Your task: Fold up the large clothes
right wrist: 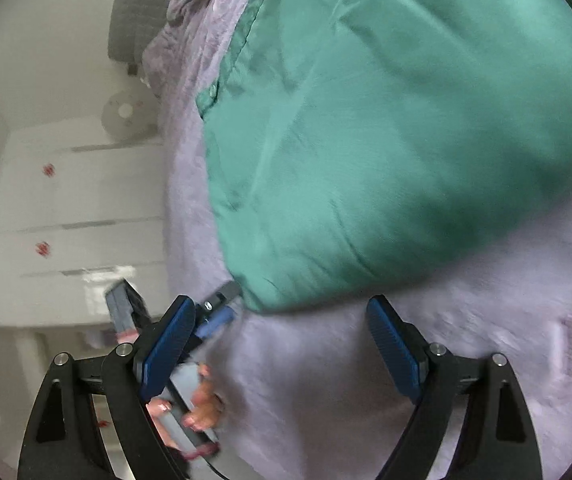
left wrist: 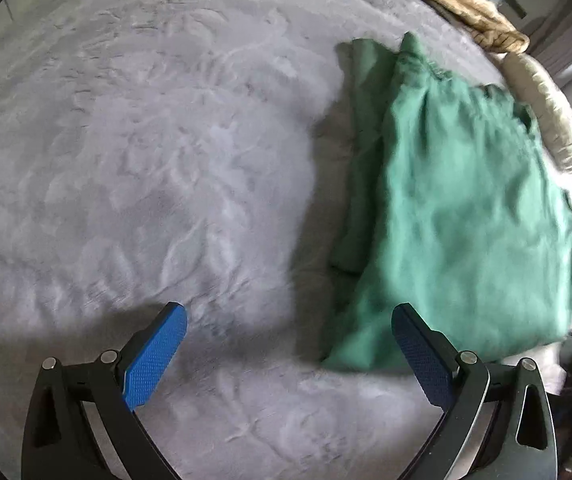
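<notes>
Green garment (left wrist: 458, 208) is seen lying on the grey plush bedspread (left wrist: 145, 160), already doubled into a rough rectangle, with a narrower layer showing along its left edge in the left wrist view. A button (right wrist: 212, 89) is visible on that edge in the right wrist view, so a shirt or similar is judged likely.

Left gripper (left wrist: 290, 344): jaws spread wide, nothing held, just beside the garment's near left corner, its right pad overlapping the cloth in view; contact cannot be told.

Right gripper (right wrist: 281, 340): jaws likewise apart and empty, just short of the garment's near corner, over bare bedspread. The left gripper's tool and the person's fingers (right wrist: 205, 396) are glimpsed beyond its left pad.

Handling, as judged: fabric thin, soft and light, limp when lifted, somewhat smooth; layers are expected to slide apart unless all are pinched together. Hold is best taken at the two near corners, through the full stack. Plush bedspread beneath may be caught by a deep pinch.

Beige bedding (left wrist: 466, 0) is bunched beyond the garment's far side.
</notes>
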